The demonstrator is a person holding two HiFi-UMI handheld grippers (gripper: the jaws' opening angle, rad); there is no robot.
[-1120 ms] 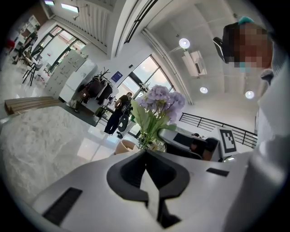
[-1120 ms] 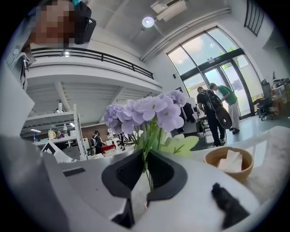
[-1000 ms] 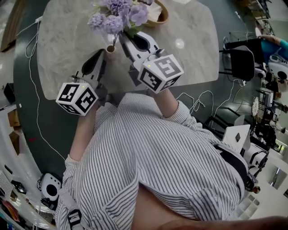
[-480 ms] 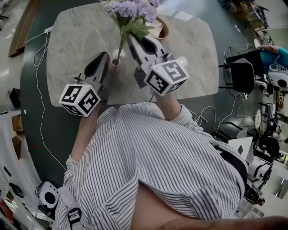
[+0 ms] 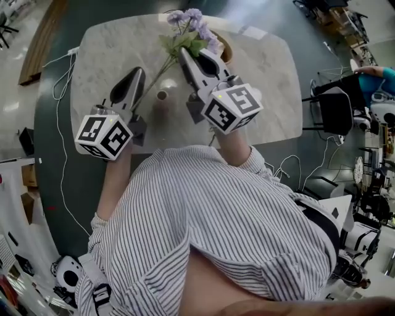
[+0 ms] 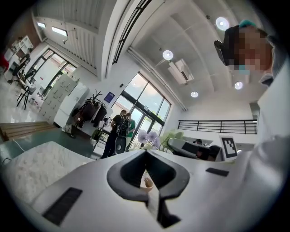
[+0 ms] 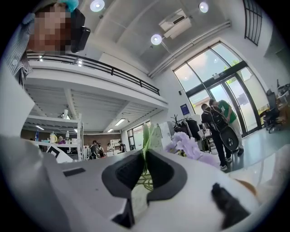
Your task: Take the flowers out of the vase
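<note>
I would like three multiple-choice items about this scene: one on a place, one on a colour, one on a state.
1. Where does the vase stand?
A. on the floor
B. on the table, between the left gripper and the right gripper
C. inside a bowl

2. What colour are the blossoms of the flowers?
A. red
B. yellow
C. purple

3. How do the right gripper's jaws stand?
A. closed on the flowers' green stems
B. wide apart and empty
C. closed on the vase

Key: 1 B, the head view shows it on the marble top between them; 2 C, the heads are lilac; 3 A, the right gripper view shows the stems pinched between the jaws.
</note>
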